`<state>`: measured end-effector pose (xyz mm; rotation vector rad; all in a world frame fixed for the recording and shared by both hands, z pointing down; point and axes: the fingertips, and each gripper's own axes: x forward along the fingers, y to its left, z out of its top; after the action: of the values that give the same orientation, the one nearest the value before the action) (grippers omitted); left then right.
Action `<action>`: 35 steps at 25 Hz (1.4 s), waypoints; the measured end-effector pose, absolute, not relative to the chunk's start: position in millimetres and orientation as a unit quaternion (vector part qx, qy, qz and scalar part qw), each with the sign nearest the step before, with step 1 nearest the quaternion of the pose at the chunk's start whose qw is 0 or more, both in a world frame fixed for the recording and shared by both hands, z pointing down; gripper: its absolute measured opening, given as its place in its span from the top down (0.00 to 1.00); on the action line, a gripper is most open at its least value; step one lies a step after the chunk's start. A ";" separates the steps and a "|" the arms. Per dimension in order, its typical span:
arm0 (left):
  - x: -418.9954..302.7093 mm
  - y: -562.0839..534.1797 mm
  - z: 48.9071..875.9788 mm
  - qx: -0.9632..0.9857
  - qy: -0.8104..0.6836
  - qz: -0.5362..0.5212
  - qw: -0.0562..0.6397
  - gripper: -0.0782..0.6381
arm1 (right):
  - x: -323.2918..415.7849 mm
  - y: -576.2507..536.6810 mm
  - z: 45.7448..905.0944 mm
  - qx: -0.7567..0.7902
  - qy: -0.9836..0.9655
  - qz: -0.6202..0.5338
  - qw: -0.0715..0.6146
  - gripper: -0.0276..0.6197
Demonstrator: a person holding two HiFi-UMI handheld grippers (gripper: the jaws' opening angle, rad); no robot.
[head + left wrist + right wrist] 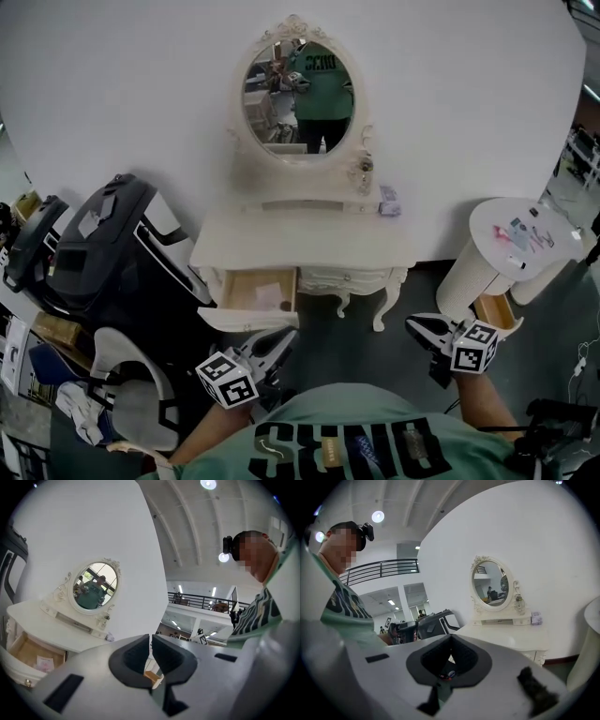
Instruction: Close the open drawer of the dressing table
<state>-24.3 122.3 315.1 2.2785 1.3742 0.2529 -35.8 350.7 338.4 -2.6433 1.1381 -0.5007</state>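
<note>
The white dressing table [281, 239] with an oval mirror [298, 94] stands against the wall ahead. Its left drawer [255, 291] is pulled out, showing a wooden inside with a pale paper in it. My left gripper [274, 345] hovers just in front of the drawer's white front, a little to its right, jaws together and empty. My right gripper [424, 328] is shut and empty, low beside the table's right leg. The left gripper view shows its gripper [150, 637] with the drawer [33, 656] far left. The right gripper [450, 639] sees the table [506, 637] from the side.
A black machine [112, 244] stands close on the left of the table, with a grey-and-white chair [131, 394] in front of it. A round white side table [525, 234] stands at the right. A small box [389, 202] and a bottle [364, 172] sit on the tabletop.
</note>
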 end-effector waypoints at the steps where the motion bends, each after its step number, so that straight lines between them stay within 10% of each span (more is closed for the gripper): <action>1: -11.7 117.9 313.4 0.825 0.507 0.091 0.233 0.85 | -27.6 347.2 335.9 -0.904 0.379 -0.169 0.108 0.94; 35: 268.1 39.4 323.9 0.916 0.311 0.050 0.249 0.85 | 346.3 248.5 343.8 -0.791 0.576 -0.201 0.058 0.94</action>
<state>268.1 39.4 323.9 2.4946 0.8475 0.1353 346.3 248.5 343.8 -2.3962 1.7447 -0.6095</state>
